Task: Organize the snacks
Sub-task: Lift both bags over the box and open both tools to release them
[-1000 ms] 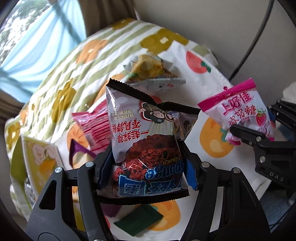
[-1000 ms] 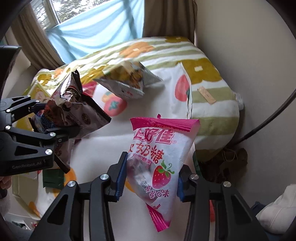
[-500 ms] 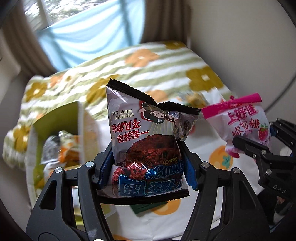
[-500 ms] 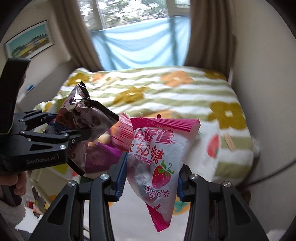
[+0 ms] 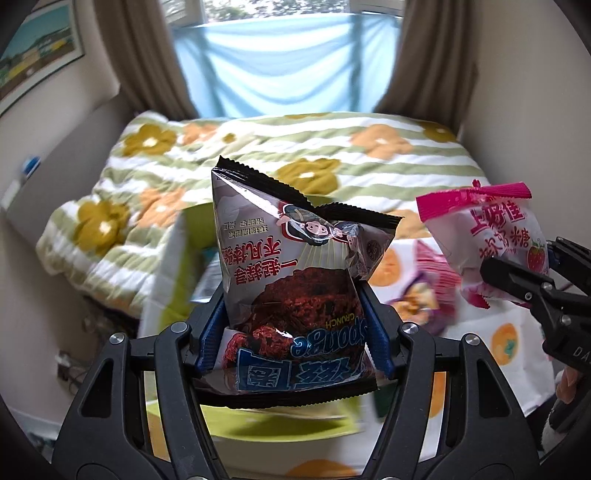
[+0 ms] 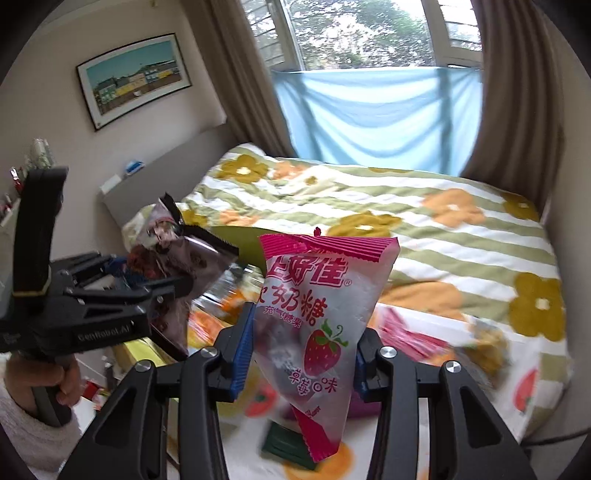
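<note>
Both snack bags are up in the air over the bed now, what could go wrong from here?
The pink strawberry candy bag is pinched only at its lower half in the right gripper; it could slip. The Sponge Crunch bag, clamped low in the left gripper, may crush. The two bags hang close together and could collide.

Surface finishes of held packets and bedding.
Glossy foil-like crisp packet [image 5: 291, 280]; semi-translucent, shiny plastic strawberry candy bag [image 6: 317, 314]; matt black plastic tongs [image 5: 291, 332]; soft cloth bedspread [image 5: 369, 162].

Soft window [image 6: 369, 33] daylight, fisheye-warped edges, blurred lower background
</note>
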### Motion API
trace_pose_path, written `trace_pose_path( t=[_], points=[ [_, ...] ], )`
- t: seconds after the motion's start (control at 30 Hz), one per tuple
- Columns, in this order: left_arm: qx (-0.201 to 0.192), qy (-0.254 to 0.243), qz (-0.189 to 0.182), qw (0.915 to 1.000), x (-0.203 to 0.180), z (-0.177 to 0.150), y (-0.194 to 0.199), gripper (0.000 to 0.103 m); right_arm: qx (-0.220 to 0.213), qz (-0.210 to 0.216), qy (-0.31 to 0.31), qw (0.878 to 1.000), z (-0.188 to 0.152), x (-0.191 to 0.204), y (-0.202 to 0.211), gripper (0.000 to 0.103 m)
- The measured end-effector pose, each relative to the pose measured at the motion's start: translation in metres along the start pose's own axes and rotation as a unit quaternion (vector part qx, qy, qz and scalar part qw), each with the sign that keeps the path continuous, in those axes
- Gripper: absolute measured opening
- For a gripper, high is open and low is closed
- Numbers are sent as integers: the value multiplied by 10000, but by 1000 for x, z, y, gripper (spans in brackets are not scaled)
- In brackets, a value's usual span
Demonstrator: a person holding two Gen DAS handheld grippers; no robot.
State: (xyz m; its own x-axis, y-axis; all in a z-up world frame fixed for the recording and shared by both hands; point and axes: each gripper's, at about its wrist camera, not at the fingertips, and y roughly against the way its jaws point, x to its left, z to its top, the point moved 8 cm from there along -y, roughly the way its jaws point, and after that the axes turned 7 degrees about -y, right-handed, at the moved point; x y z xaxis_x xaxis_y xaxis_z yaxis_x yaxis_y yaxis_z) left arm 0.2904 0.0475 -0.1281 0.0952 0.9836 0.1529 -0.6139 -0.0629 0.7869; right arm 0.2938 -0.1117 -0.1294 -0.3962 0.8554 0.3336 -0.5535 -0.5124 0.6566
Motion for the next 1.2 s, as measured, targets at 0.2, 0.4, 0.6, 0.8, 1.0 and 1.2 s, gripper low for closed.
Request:
trace_pose_path(
  t=[0.2, 0.4, 0.6, 0.8, 1.0, 1.2],
  points=[
    [321, 344, 20, 9989, 61, -19, -24, 61, 168, 131, 30, 9998, 8, 47, -44, 41],
    [614, 305, -77, 9976, 94, -38, -47, 62, 282, 91, -14, 9996, 15, 80, -73, 41],
    [798, 31, -292, 9964, 101, -44, -65, 66, 313, -120, -176, 9993, 16, 90, -89, 41],
    [652, -114, -407, 9970, 103, -37, -72, 103, 437, -396, -225, 9980, 15, 85, -102, 40],
    [556, 87, -459, 9974, 117, -21, -78, 103, 561, -400, -166, 9975, 27, 79, -122, 40],
    [677, 414, -513, 9955, 125, -18, -88, 103, 851, -82, -17, 9963, 27, 79, -148, 40]
  ],
)
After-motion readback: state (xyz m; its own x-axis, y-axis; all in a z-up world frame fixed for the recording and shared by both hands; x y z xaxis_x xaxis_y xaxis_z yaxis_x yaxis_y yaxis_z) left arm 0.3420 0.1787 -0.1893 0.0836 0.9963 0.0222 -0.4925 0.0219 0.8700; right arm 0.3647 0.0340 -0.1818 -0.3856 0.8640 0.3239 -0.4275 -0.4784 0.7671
